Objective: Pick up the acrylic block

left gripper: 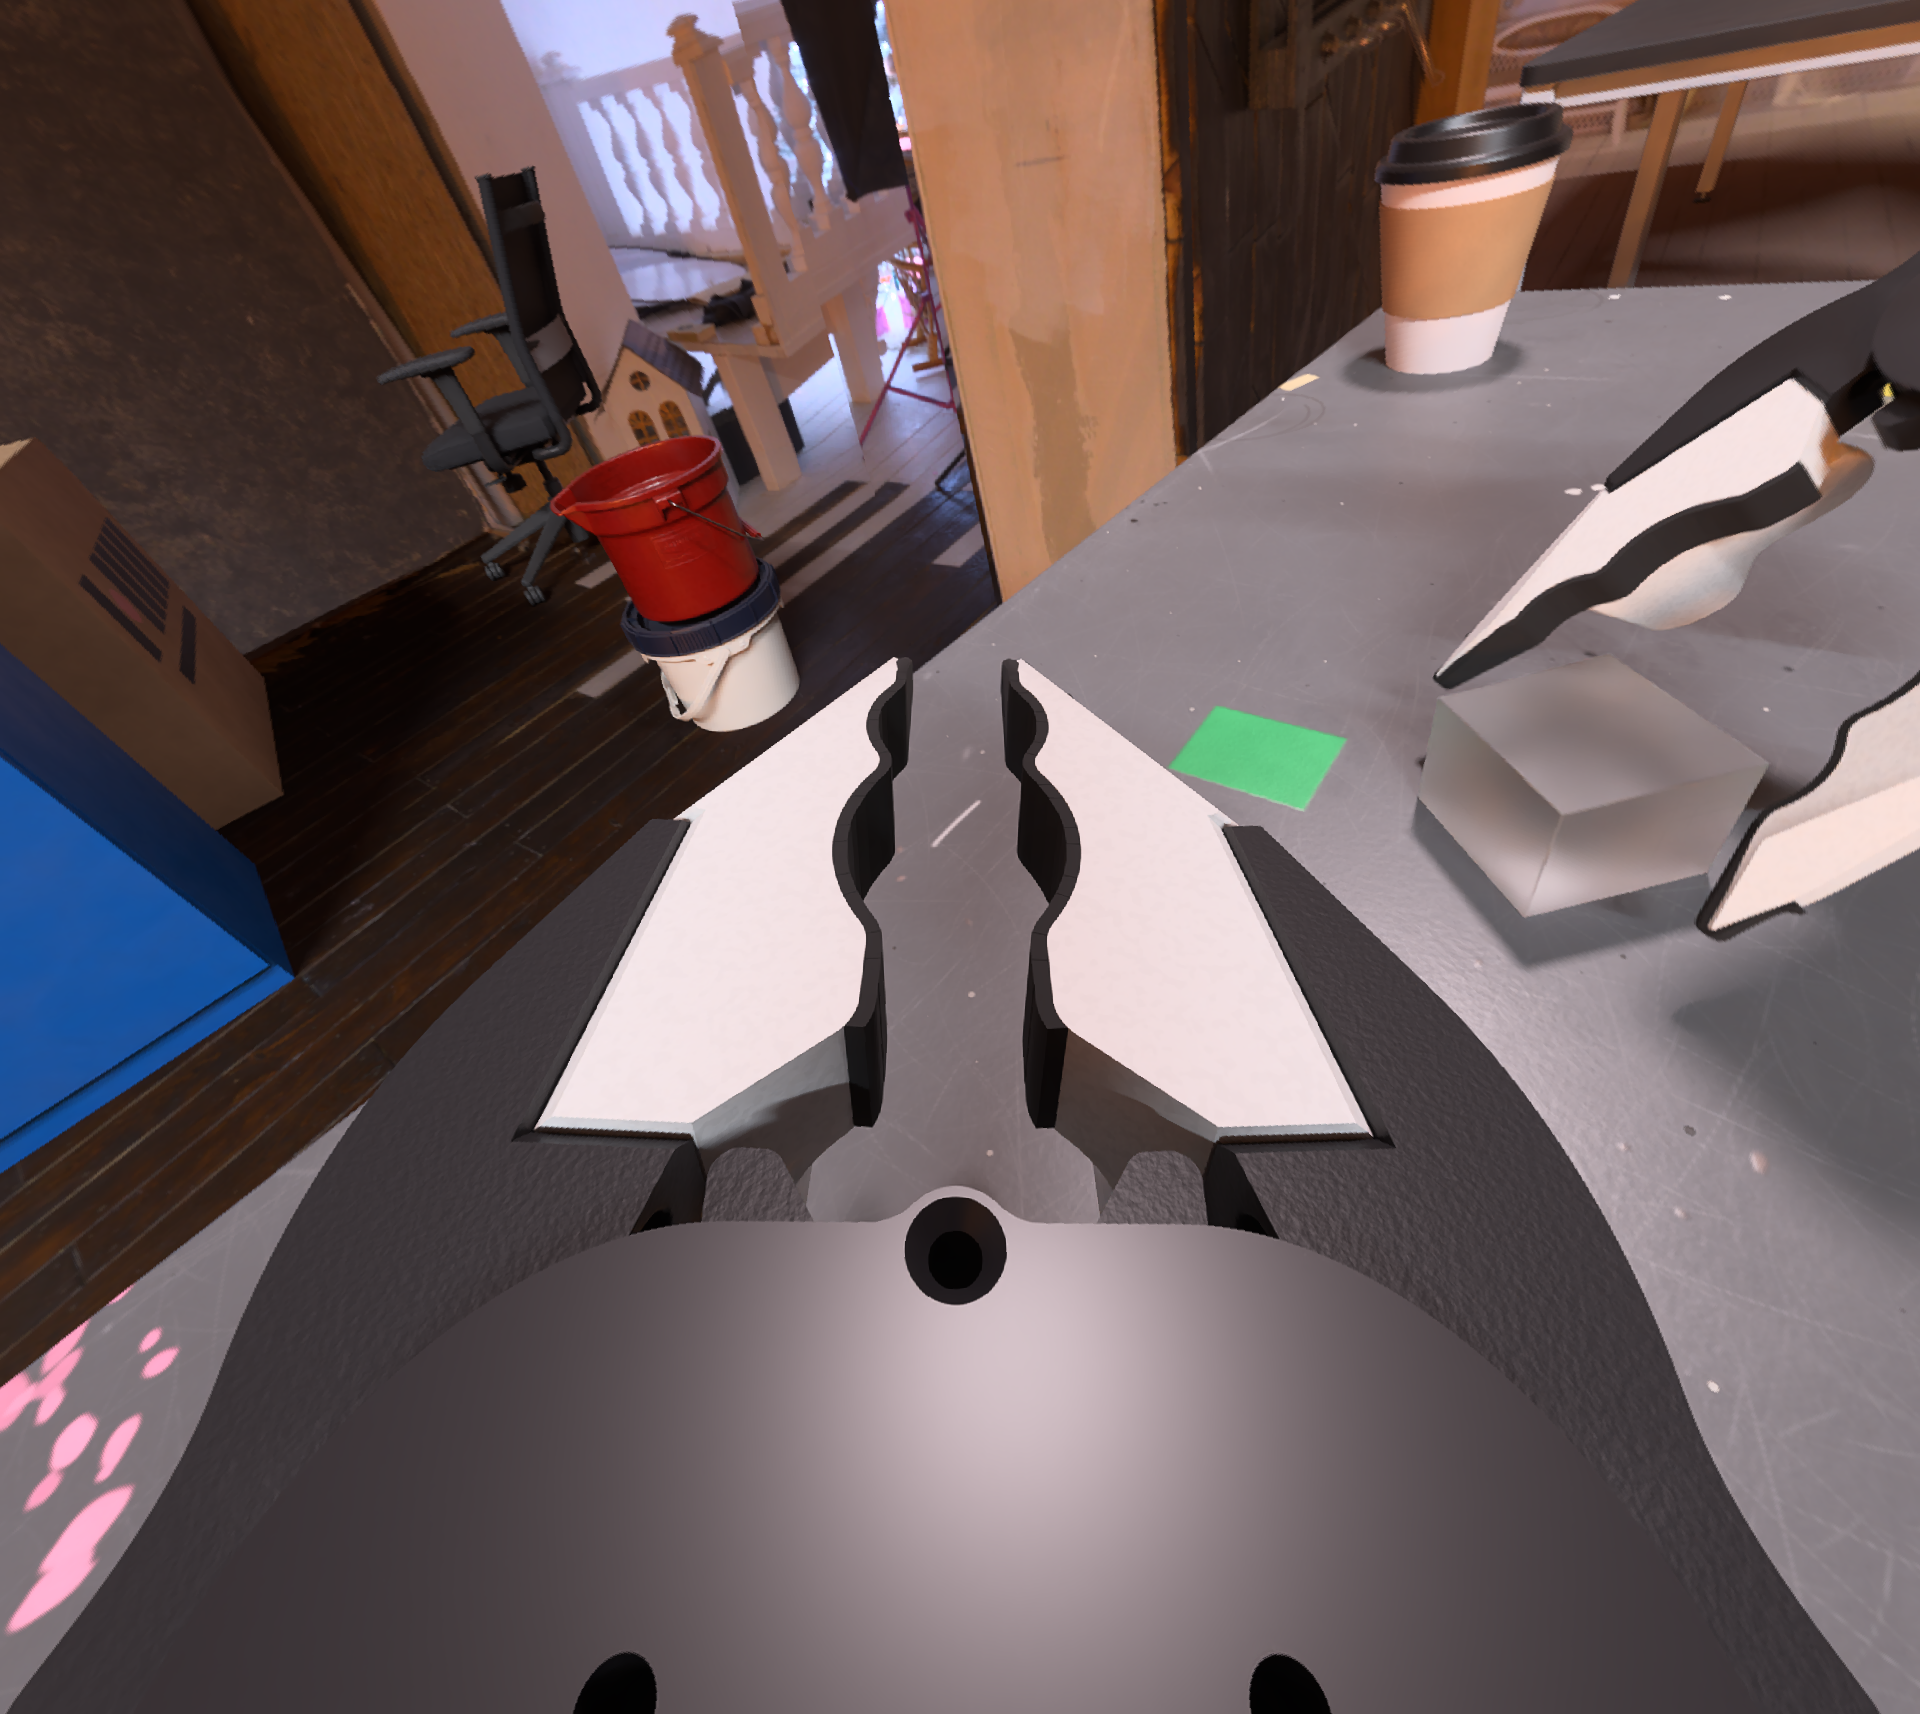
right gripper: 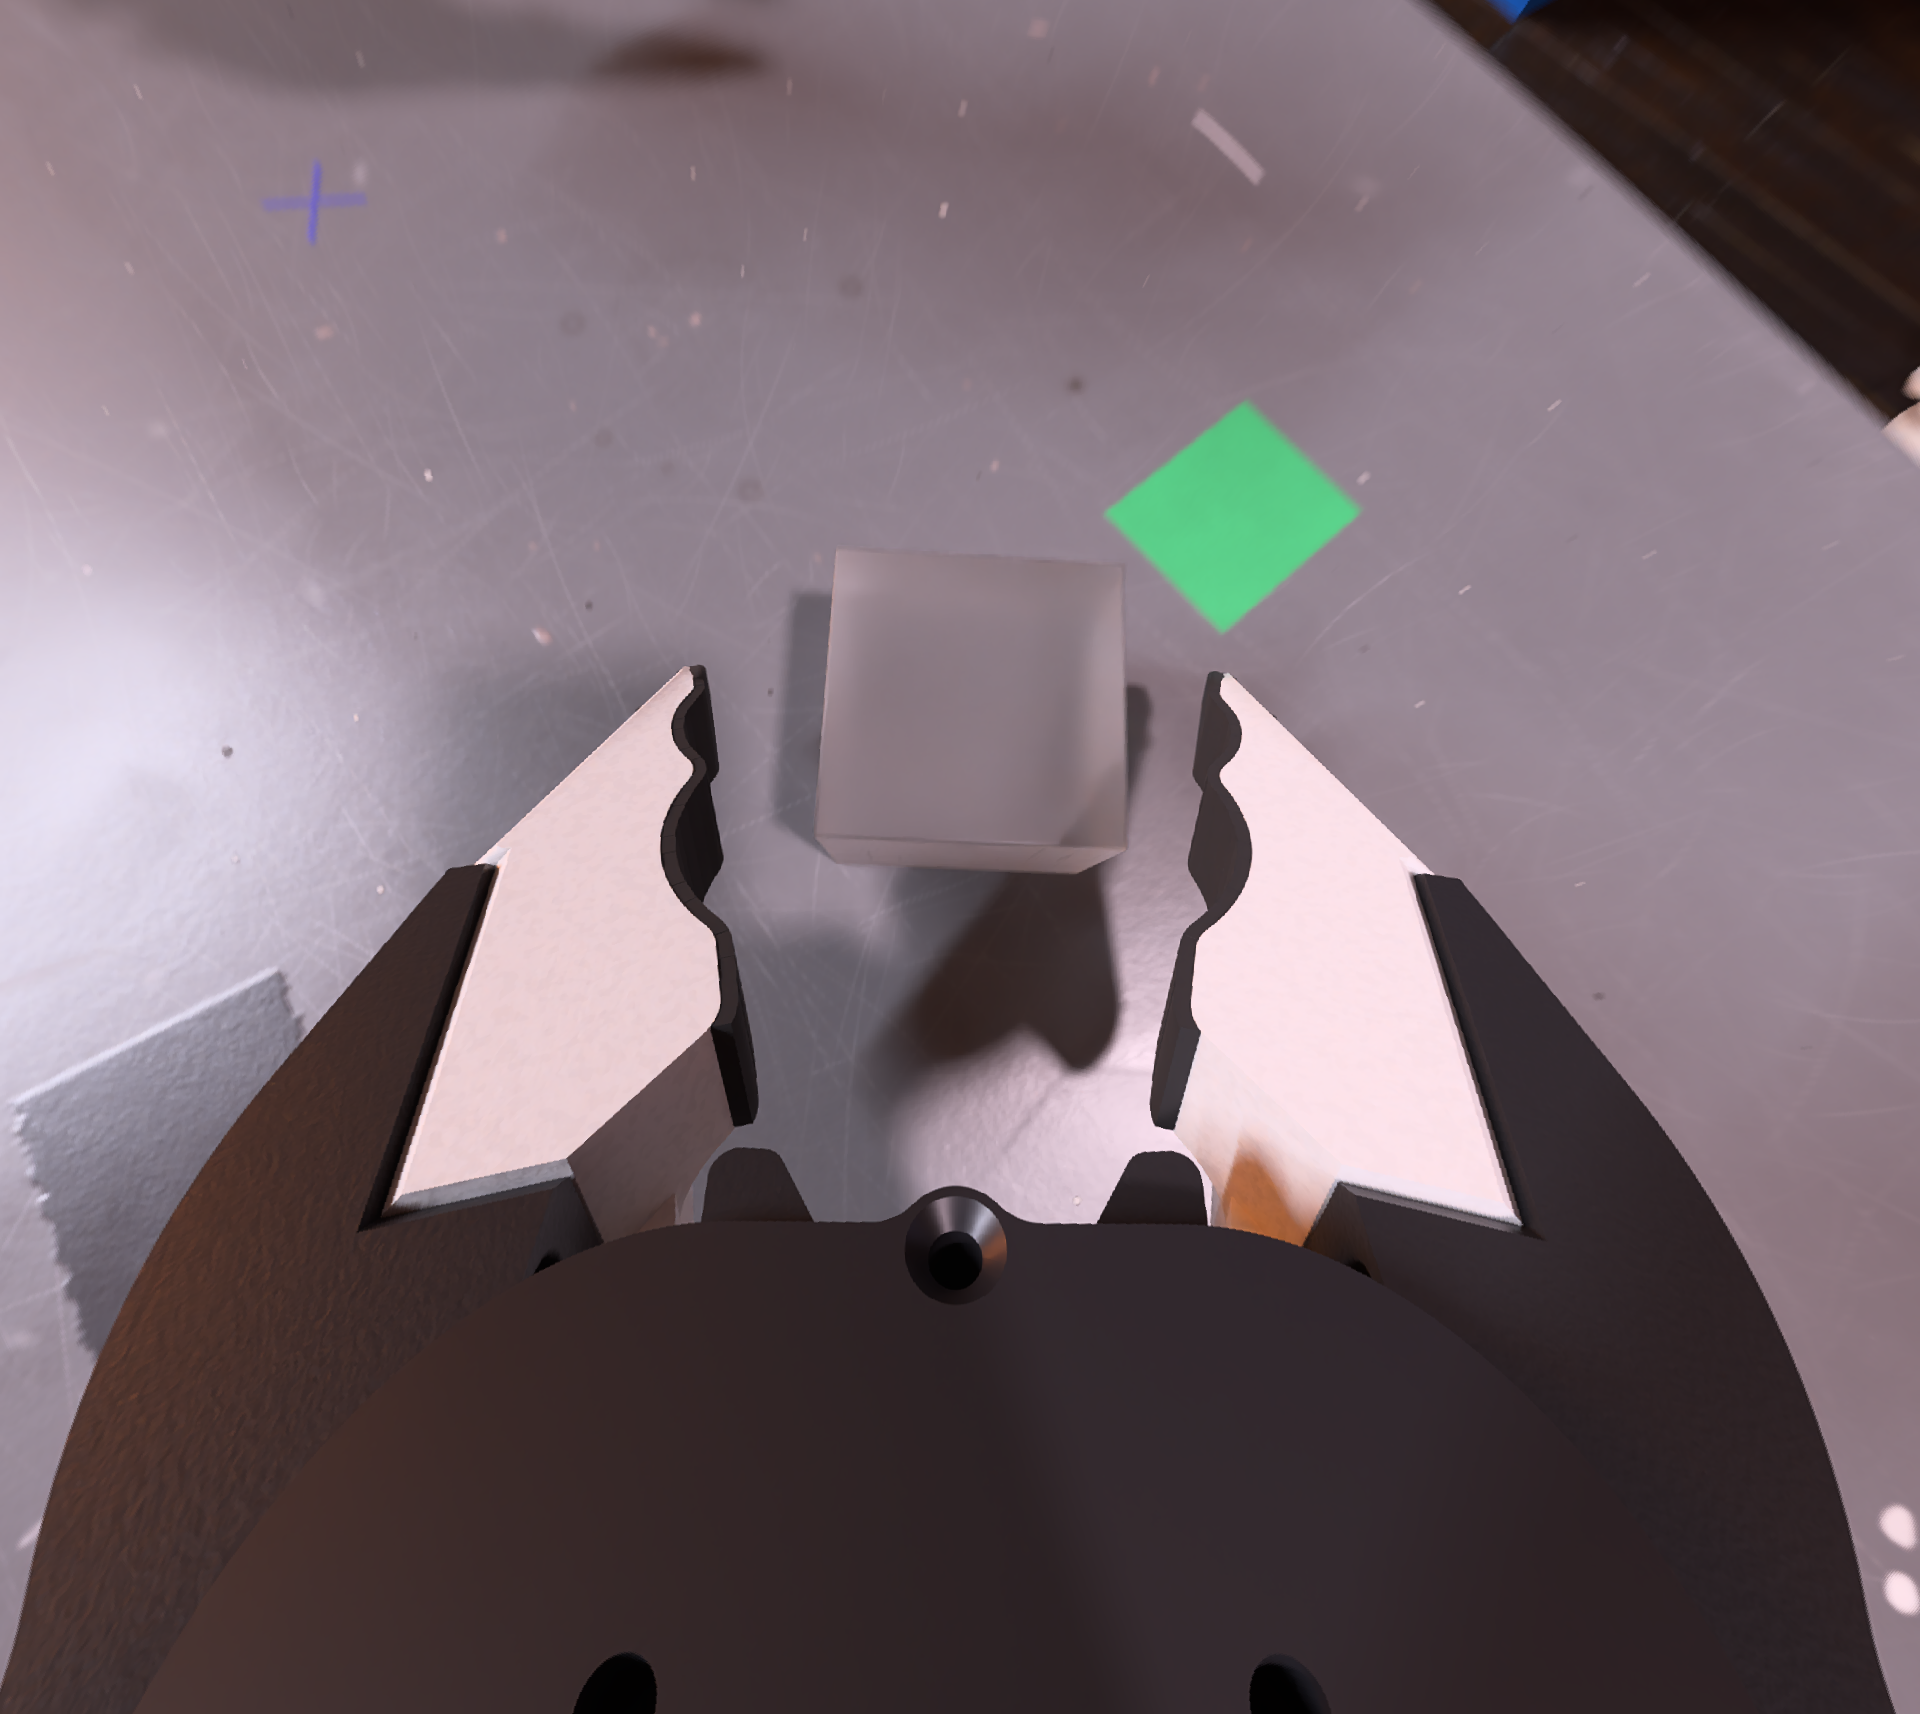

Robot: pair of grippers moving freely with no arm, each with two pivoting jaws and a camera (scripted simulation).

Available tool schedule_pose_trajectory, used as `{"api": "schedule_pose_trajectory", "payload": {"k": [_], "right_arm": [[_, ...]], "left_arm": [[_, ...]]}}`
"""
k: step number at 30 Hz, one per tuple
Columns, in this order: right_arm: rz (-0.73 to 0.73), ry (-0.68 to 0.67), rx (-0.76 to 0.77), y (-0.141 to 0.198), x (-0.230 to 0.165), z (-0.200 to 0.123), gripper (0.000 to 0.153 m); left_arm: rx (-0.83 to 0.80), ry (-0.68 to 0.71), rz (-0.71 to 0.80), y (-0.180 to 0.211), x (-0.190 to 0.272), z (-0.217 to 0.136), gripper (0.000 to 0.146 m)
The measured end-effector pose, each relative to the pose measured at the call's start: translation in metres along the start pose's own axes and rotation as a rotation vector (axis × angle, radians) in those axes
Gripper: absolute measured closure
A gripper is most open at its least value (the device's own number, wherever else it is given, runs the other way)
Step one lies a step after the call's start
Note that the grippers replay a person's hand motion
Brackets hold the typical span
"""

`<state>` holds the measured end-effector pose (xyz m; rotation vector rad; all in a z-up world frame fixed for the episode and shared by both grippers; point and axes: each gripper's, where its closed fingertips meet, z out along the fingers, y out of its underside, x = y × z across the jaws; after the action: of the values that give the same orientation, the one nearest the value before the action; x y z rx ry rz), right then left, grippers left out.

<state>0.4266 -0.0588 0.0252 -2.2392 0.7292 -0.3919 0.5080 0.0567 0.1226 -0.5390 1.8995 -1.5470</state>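
Note:
The acrylic block (right gripper: pixel 971 708) is a clear, frosted cube resting on the grey table (right gripper: pixel 520 417). My right gripper (right gripper: pixel 956 677) is open, with one fingertip on each side of the block and a gap on both sides, not touching it. In the left wrist view the block (left gripper: pixel 1558 823) sits at the right with the right gripper (left gripper: pixel 1579 800) straddling it from above. My left gripper (left gripper: pixel 956 677) hovers over the table to the left of the block. Its jaws are nearly together, with a narrow gap and nothing between them.
A flat green square patch (left gripper: pixel 1259 755) lies on the table just beside the block, also seen in the right wrist view (right gripper: pixel 1233 516). A lidded paper coffee cup (left gripper: pixel 1455 251) stands at the far table edge. Off the table's left edge are a blue box (left gripper: pixel 104 937) and stacked buckets (left gripper: pixel 686 573).

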Motion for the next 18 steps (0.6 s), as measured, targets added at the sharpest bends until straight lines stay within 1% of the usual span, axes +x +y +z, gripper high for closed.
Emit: {"api": "schedule_pose_trajectory", "payload": {"k": [2, 4, 6, 9, 11, 13, 18], "right_arm": [[0.005, -0.015, -0.053, 0.011, -0.003, 0.006, 0.058], [-0.014, 0.012, -0.066, 0.013, -0.002, 0.008, 0.060], [-0.005, 0.021, -0.068, 0.013, -0.001, 0.008, 0.065], [-0.014, 0.028, -0.068, 0.014, 0.000, 0.006, 0.081], [-0.014, 0.031, -0.074, 0.014, 0.001, 0.005, 0.083], [-0.017, 0.050, -0.078, 0.015, 0.003, 0.004, 0.092], [-0.014, 0.052, -0.069, 0.014, 0.005, 0.005, 0.092]], "left_arm": [[-0.011, 0.009, 0.001, 0.003, 0.002, 0.002, 0.129], [-0.016, 0.017, -0.003, 0.006, 0.003, 0.003, 0.129], [-0.026, 0.026, -0.004, 0.008, 0.005, 0.005, 0.129], [-0.036, 0.040, 0.005, 0.011, 0.009, 0.007, 0.129], [-0.041, 0.051, 0.013, 0.012, 0.012, 0.008, 0.129], [-0.045, 0.057, 0.020, 0.012, 0.014, 0.008, 0.129], [-0.030, 0.072, 0.042, 0.005, 0.018, 0.004, 0.129]]}}
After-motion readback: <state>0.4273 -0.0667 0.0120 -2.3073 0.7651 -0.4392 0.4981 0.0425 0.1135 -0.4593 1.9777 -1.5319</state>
